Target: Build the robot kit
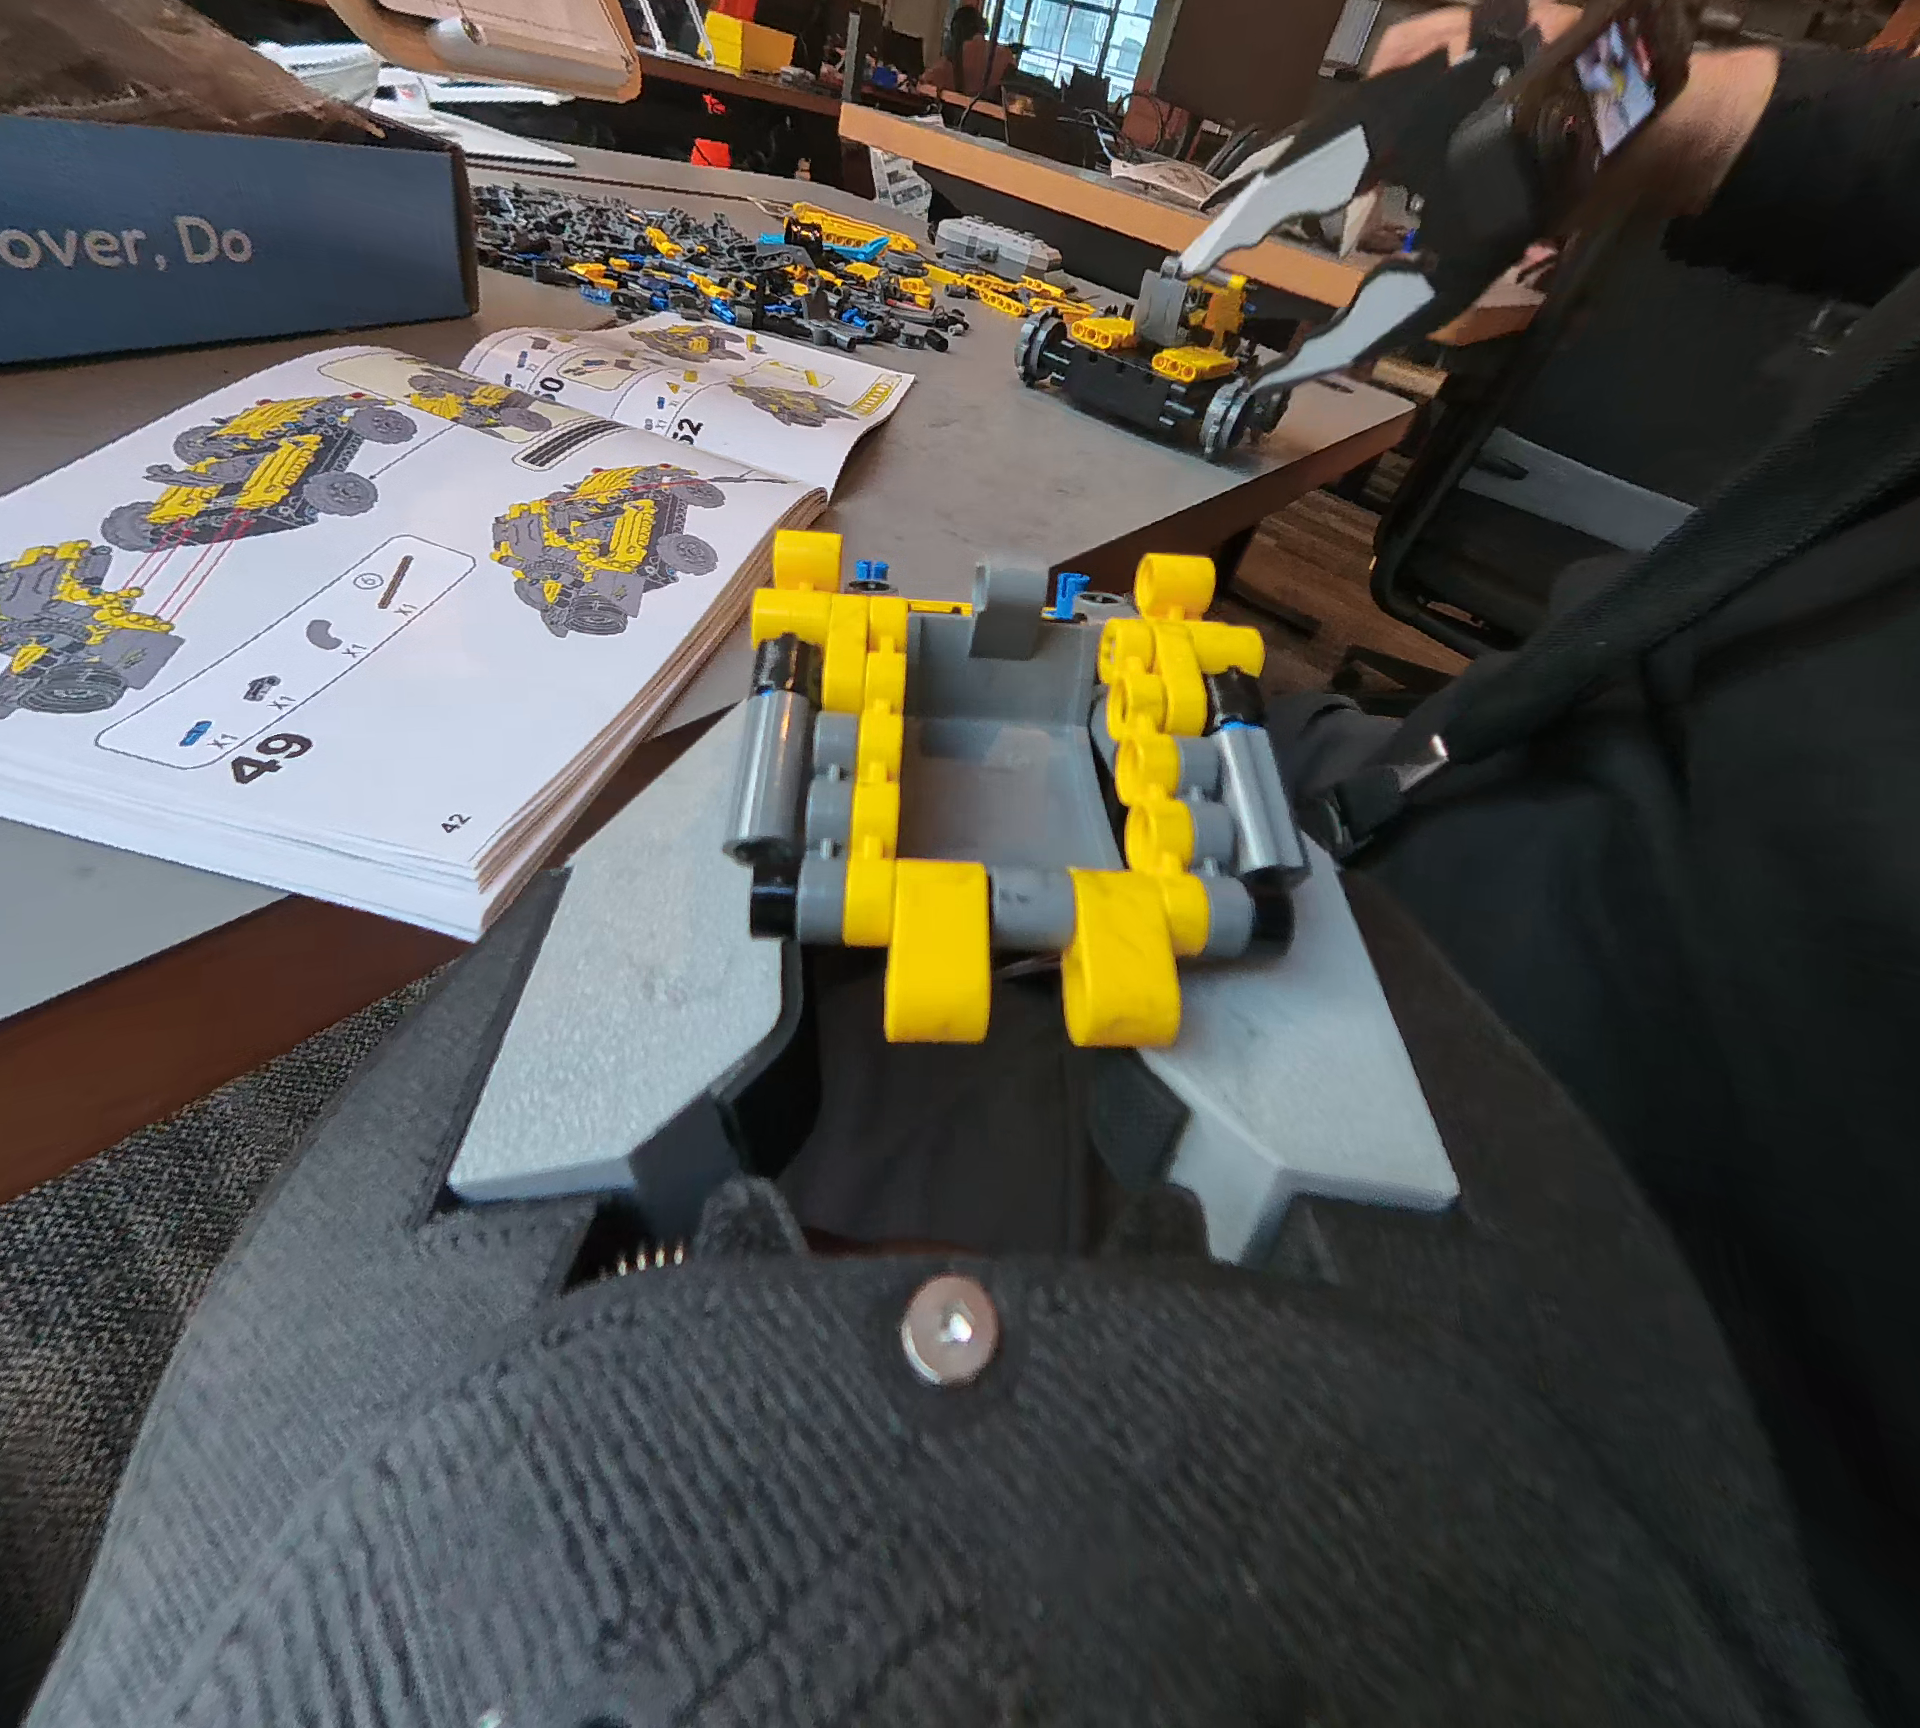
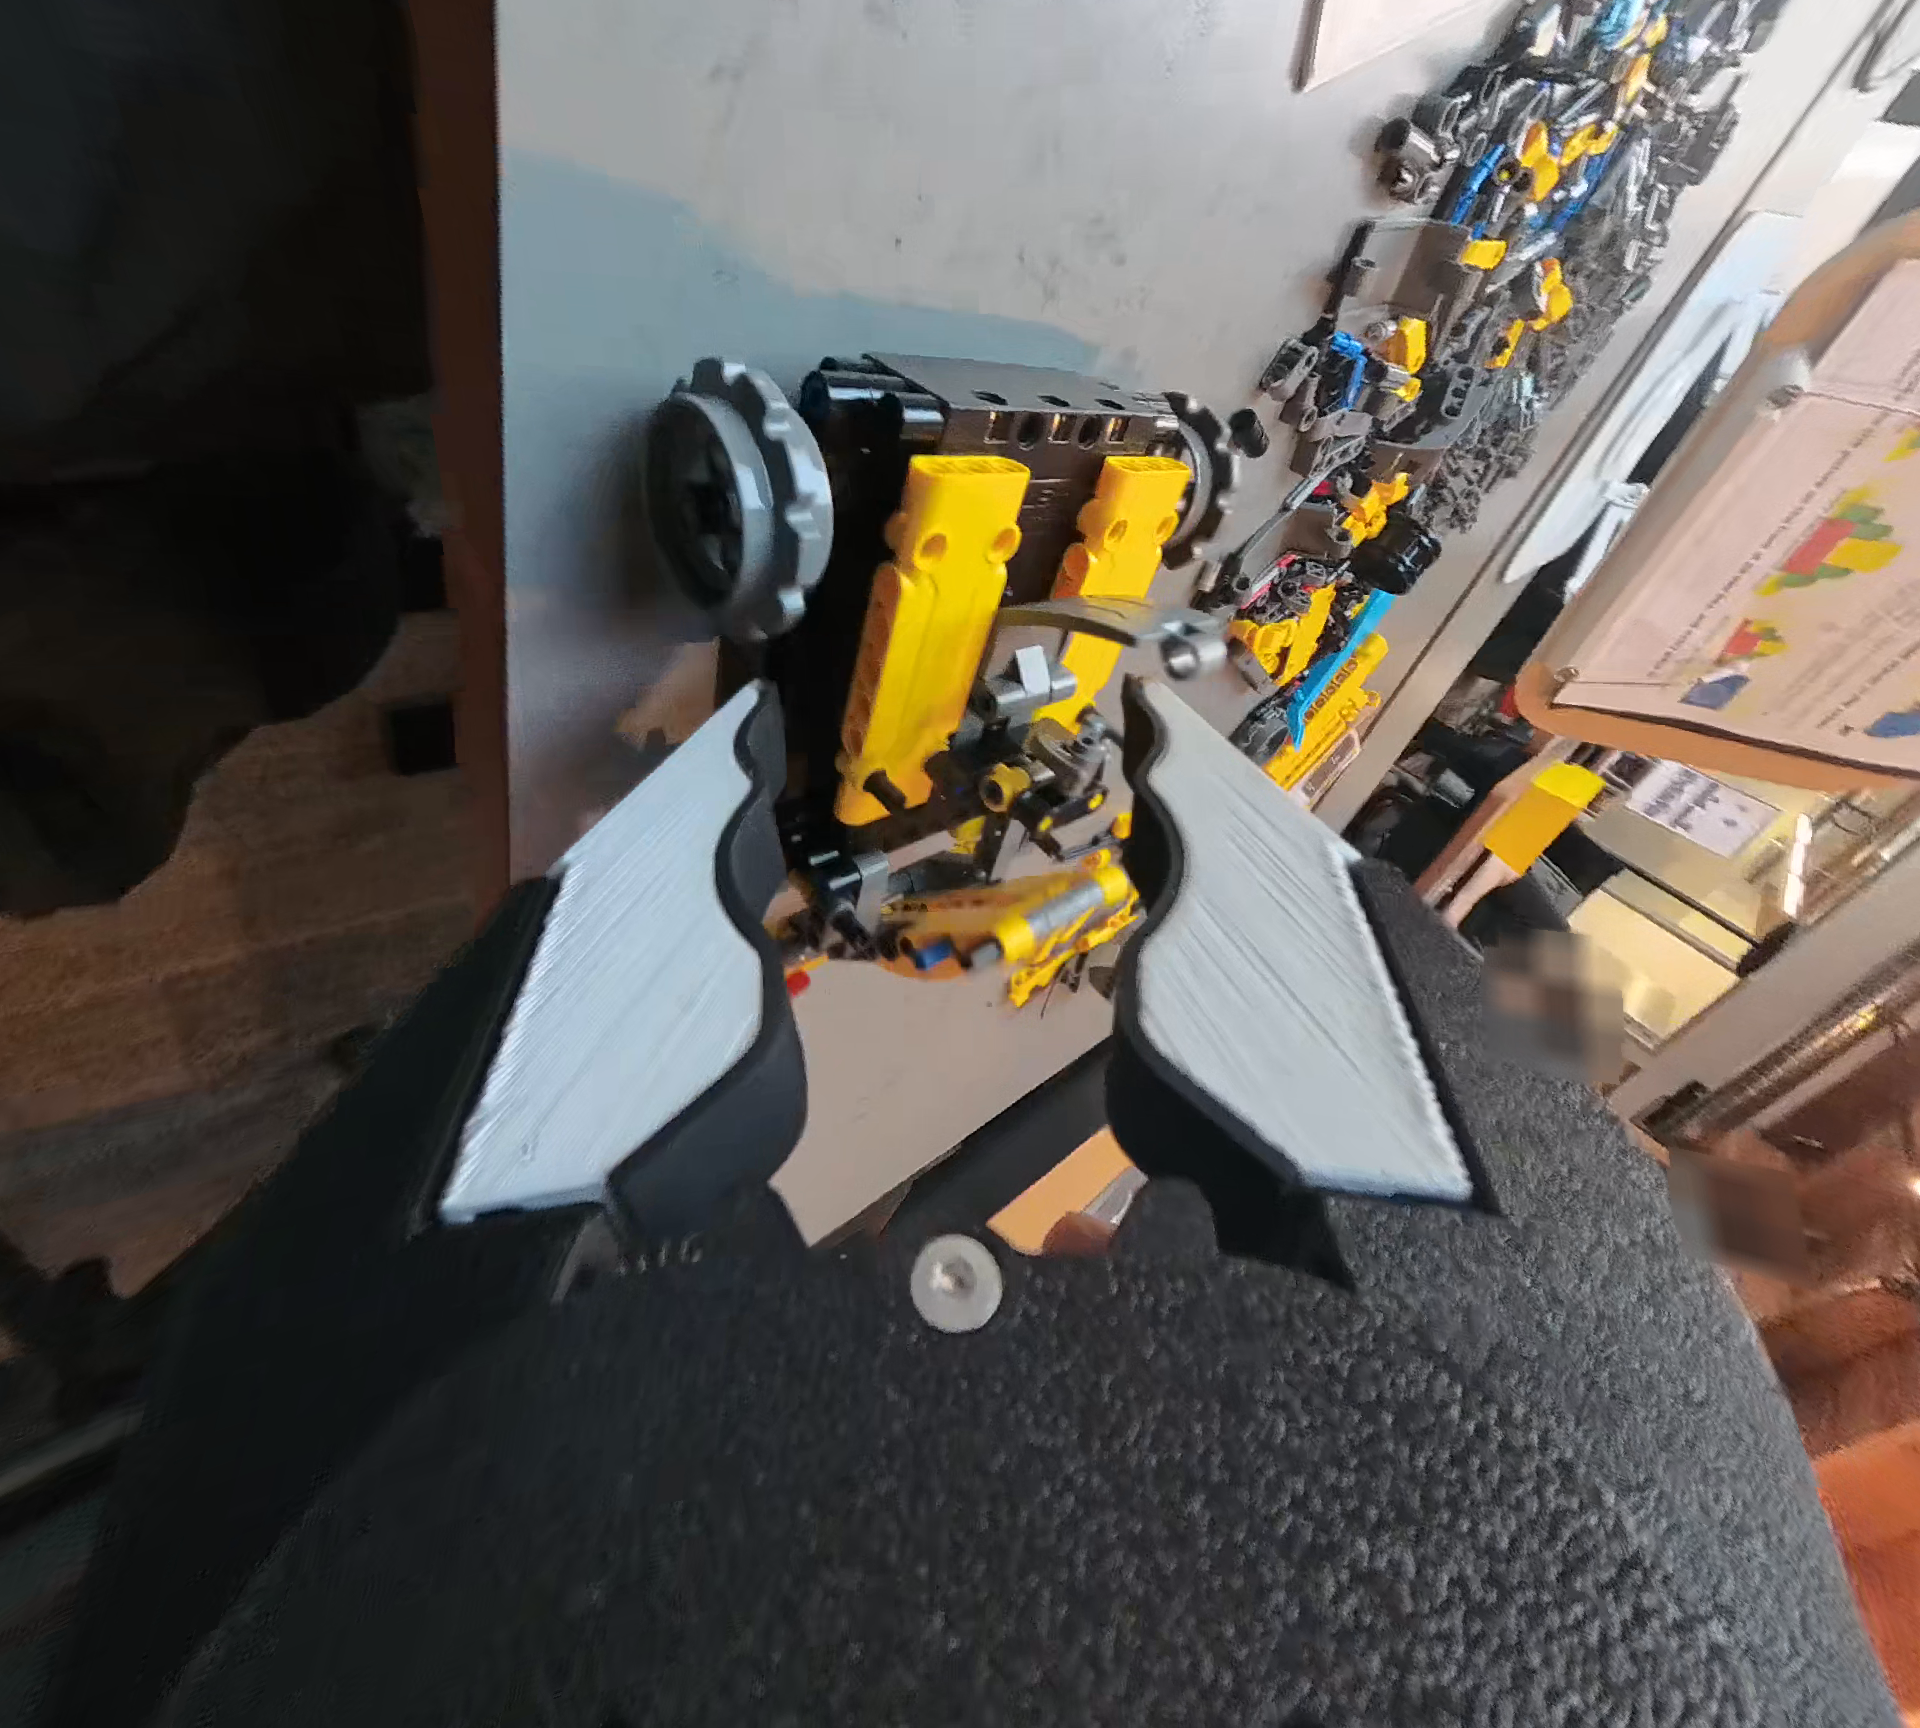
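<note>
Clamped between my left gripper (image 1: 1023, 805) fingers: yellow-grey brick subassembly (image 1: 1013, 774), held off the table's (image 1: 987, 463) near edge, beside the open instruction booklet (image 1: 416, 577). Right gripper (image 2: 951, 702) spread wide, holding nothing, hovering just short of the wheeled chassis (image 2: 935, 577) near the table's right edge.

Two tongs, two brick assemblies (image 1: 1013, 785) (image 2: 966, 618) (one booklet (image 1: 343, 598)).
</note>
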